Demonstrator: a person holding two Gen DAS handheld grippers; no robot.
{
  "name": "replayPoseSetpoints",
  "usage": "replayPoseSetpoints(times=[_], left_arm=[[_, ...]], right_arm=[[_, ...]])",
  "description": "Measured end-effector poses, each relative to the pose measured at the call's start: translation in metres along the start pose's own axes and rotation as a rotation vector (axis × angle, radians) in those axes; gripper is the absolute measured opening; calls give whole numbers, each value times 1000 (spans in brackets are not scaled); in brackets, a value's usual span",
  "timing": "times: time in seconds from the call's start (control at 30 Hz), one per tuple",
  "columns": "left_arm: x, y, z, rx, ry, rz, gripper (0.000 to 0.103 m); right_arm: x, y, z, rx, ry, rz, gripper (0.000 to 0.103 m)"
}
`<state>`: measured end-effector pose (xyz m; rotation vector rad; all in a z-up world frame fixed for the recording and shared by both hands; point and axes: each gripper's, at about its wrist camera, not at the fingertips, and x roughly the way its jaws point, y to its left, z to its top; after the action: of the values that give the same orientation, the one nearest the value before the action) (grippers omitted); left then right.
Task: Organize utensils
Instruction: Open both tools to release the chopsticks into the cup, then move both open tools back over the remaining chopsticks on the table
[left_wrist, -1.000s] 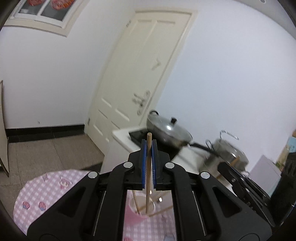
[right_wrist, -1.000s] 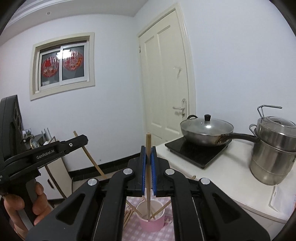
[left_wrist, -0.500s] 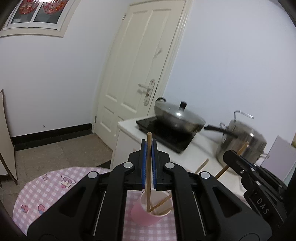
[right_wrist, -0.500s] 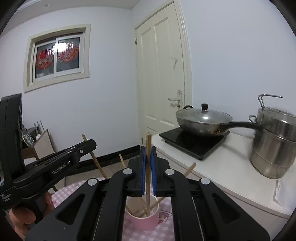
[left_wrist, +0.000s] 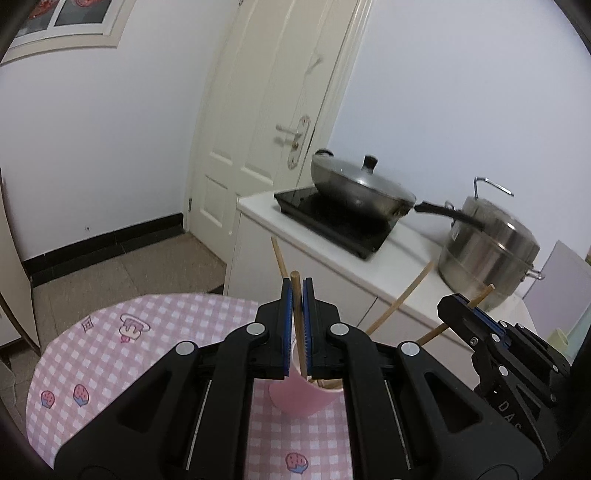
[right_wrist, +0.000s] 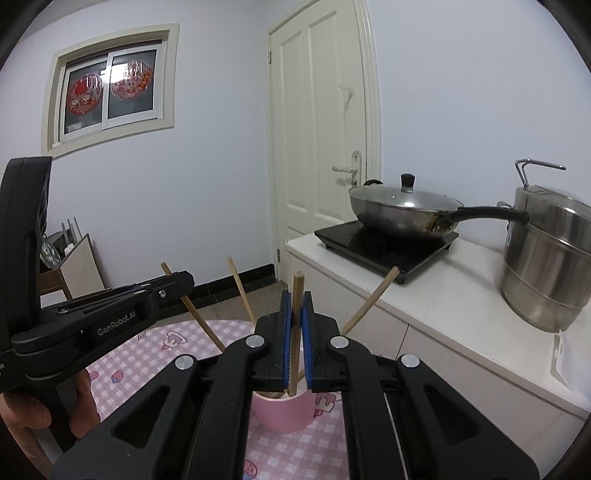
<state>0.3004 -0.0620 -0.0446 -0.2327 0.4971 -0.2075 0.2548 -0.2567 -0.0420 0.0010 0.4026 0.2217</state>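
A pink cup (left_wrist: 303, 398) stands on the pink checked tablecloth (left_wrist: 110, 354); it also shows in the right wrist view (right_wrist: 284, 411). My left gripper (left_wrist: 297, 291) is shut on a wooden chopstick (left_wrist: 299, 325) whose lower end is inside the cup. My right gripper (right_wrist: 295, 302) is shut on another wooden chopstick (right_wrist: 295, 332), its lower end also in the cup. Other chopsticks (right_wrist: 242, 293) lean out of the cup. Each gripper shows in the other's view, the right one (left_wrist: 463, 304) and the left one (right_wrist: 177, 282).
A white counter (right_wrist: 461, 295) at the right carries a black induction hob with a lidded wok (right_wrist: 402, 210) and a steel steamer pot (right_wrist: 550, 258). A cream door (right_wrist: 325, 140) and a window (right_wrist: 110, 85) are behind. The round table edge (left_wrist: 48, 354) lies at left.
Both grippers have moved down and nearer the cup, so both held chopsticks reach deeper into it. Both views tilted down and show more tablecloth.
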Motion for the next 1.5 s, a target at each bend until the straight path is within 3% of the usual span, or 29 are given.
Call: replayPoseSetpoints(times=[0.43, 0.7, 0.77, 0.8, 0.83, 1.03, 1.17, 1.5], left_arm=[[-3, -3, -2, 7, 70, -23, 7], [-20, -8, -1, 28, 73, -34, 7], [-25, -8, -1, 31, 68, -37, 27], [-29, -8, 0, 28, 59, -37, 62], [-37, -7, -1, 20, 27, -40, 69], [-65, -5, 0, 41, -3, -33, 69], [-82, 4, -5, 60, 22, -21, 69], [-100, 59, -39, 88, 165, 20, 69]], right_arm=[[-8, -3, -3, 49, 24, 9, 5], [-24, 0, 0, 57, 13, 14, 32], [-30, 2, 1, 54, 7, 14, 36], [-33, 2, 2, 53, 3, 14, 37], [-36, 4, 2, 53, 1, 15, 38], [-55, 9, 1, 55, -13, 23, 41], [-68, 14, -3, 62, -12, 36, 41], [-76, 49, -36, 53, 56, 102, 42]])
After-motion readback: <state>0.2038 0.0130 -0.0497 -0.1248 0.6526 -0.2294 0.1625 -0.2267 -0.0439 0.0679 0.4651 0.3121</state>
